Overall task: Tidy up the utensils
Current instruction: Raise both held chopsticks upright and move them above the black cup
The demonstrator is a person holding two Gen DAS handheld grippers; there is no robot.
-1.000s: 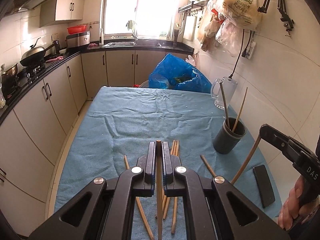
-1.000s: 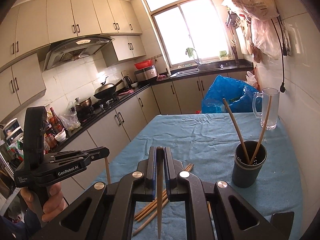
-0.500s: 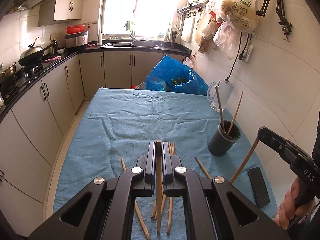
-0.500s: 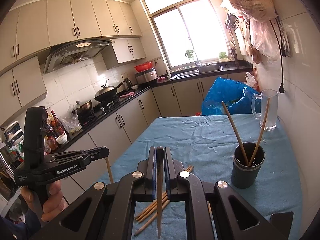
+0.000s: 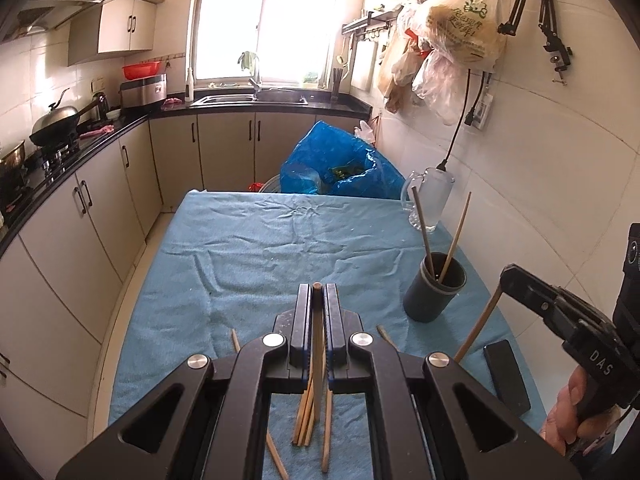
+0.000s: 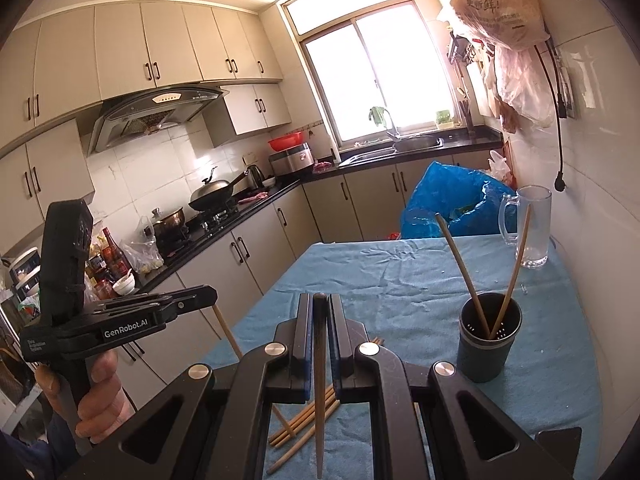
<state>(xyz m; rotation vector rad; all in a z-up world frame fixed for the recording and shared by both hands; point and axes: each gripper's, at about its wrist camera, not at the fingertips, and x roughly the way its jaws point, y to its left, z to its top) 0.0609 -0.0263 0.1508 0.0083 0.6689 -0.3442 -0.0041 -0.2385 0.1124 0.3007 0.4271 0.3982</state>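
loose chopsticks lie in heap on blue cloth, near edge; dark holder cup stands to right, two chopsticks upright inside; left gripper clamped on one chopstick; right gripper clamped on another chopstick; glass mug at far corner; phone beside cup

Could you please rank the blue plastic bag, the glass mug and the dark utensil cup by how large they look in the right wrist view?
1. blue plastic bag
2. dark utensil cup
3. glass mug, though it stands farther away, so this order is unsure.
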